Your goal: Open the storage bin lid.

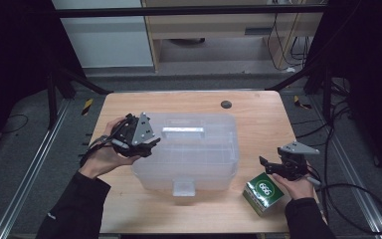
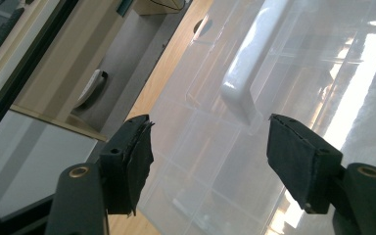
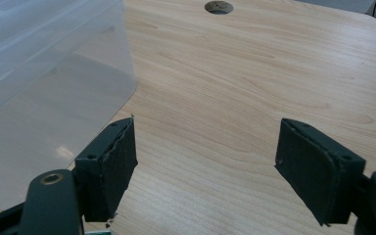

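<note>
A clear plastic storage box [image 1: 199, 159] with a closed lid and a white handle [image 1: 183, 132] stands in the middle of the wooden table [image 1: 258, 114]. My left gripper [image 1: 151, 144] hovers over the box's left end, tilted toward the lid. Its jaws stand open in the left gripper view [image 2: 208, 142], with the near end of the white handle [image 2: 245, 78] just ahead of the gap and nothing between the pads. My right gripper [image 1: 266, 164] is right of the box, low over bare wood. It is open and empty [image 3: 208, 147], with the box wall [image 3: 44, 98] at its left.
A small green carton [image 1: 263, 193] marked 666 sits at the front right, just below my right hand. A round cable hole [image 1: 226, 104] lies near the table's far edge. Beyond the table are a pale cabinet [image 1: 104, 35] and cables on the floor.
</note>
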Tool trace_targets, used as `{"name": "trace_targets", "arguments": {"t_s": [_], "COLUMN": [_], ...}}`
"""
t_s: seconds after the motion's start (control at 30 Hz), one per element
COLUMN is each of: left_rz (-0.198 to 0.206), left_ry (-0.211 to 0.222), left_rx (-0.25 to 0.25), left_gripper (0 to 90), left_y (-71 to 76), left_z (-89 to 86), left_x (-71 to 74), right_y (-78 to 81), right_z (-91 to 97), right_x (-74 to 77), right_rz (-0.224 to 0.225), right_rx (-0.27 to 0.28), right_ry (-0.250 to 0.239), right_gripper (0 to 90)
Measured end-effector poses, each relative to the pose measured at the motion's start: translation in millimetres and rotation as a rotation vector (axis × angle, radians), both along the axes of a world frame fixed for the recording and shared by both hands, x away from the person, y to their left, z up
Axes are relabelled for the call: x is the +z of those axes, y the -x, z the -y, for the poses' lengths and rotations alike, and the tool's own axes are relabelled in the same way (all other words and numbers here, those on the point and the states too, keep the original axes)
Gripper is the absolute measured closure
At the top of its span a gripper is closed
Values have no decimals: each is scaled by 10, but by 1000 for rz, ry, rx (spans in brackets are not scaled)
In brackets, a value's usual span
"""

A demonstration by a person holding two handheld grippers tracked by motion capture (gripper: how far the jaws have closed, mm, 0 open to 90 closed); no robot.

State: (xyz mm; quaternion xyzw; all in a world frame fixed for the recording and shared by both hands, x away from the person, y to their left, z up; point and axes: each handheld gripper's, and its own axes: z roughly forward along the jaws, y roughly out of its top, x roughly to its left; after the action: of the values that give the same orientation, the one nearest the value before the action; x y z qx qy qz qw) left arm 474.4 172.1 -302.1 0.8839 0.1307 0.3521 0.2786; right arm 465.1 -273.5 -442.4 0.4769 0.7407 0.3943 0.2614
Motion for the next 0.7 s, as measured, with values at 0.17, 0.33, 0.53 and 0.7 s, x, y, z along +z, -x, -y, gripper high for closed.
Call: {"name": "trace_targets", "arguments": {"t_s": [0.17, 0.33, 0.53, 0.7], "left_rz": [13, 16, 35, 47], "left_ry": [-35, -61, -107, -127], "left_rx": [-16, -37, -30, -30], "left_gripper": [329, 332, 354, 376], "left_y": [-8, -16, -30, -47], "left_z": [74, 128, 214, 266], "left_x": [4, 9, 0, -3], "right_y": [-2, -2, -3, 0], "right_z": [-7, -5, -12, -22], "right_x": [4, 6, 10, 17], "right_rz": [1, 0, -4, -3], "right_rx": [2, 2, -2, -1], "right_ry": [2, 2, 0, 2], "right_gripper": [238, 240, 244, 262]}}
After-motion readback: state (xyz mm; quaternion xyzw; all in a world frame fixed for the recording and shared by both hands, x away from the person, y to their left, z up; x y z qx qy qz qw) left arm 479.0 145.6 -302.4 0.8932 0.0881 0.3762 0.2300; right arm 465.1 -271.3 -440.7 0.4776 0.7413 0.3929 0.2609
